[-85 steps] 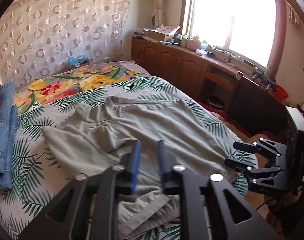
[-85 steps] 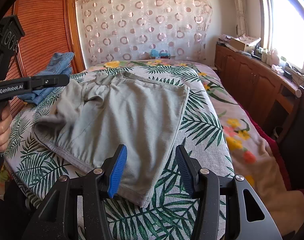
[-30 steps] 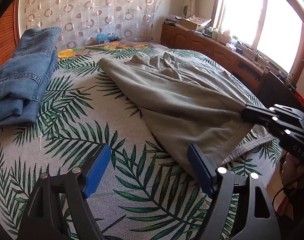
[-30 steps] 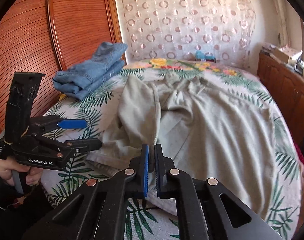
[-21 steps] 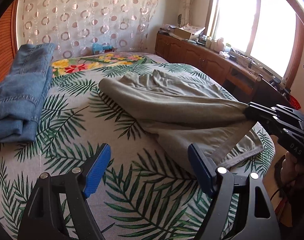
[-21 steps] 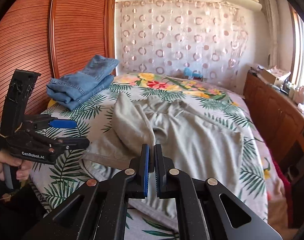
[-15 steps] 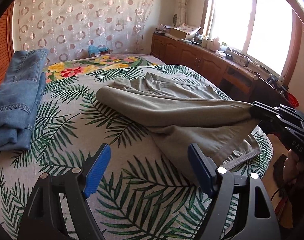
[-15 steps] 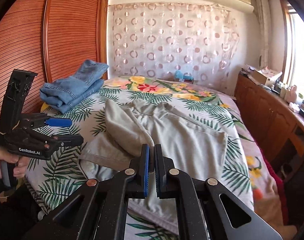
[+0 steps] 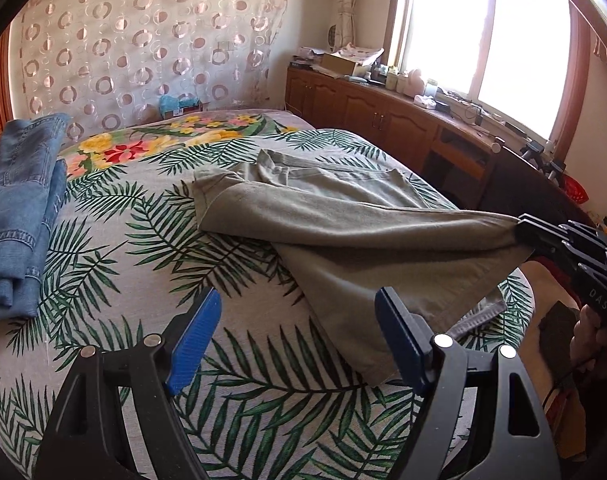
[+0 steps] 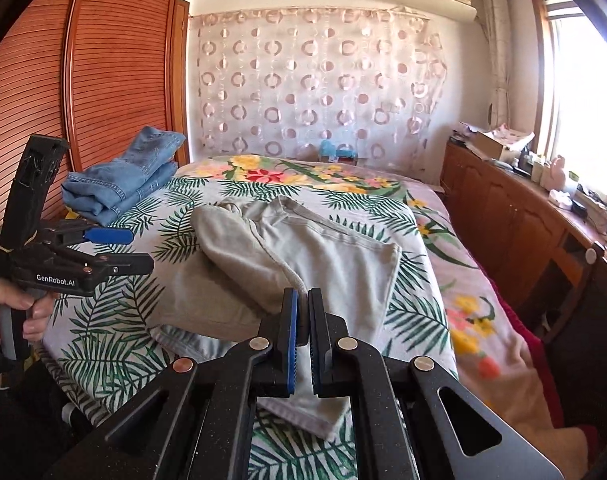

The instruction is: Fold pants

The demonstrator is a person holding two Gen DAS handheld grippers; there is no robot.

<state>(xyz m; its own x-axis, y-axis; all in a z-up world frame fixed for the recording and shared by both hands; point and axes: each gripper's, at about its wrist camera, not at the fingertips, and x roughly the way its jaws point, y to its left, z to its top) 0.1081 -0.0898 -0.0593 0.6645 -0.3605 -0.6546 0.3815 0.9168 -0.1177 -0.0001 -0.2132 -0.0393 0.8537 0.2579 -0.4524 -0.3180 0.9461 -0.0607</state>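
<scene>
Mid-fold: your right gripper [image 10: 299,316] is clamped on the pants [image 9: 343,232] hem, one leg lifted across the other on the bed [image 9: 123,248]. Your left gripper [image 9: 295,336] hangs wide apart, empty, pants just right of it. Next, probably: lay the edges flush, then release.

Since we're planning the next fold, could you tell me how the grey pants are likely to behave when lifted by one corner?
Probably floppy: the grey pants sag from the right tongs pinching one corner. Likely light, since that pinch lifts the leg. The rest should drag across the bedspread rather than slide freely.
</scene>
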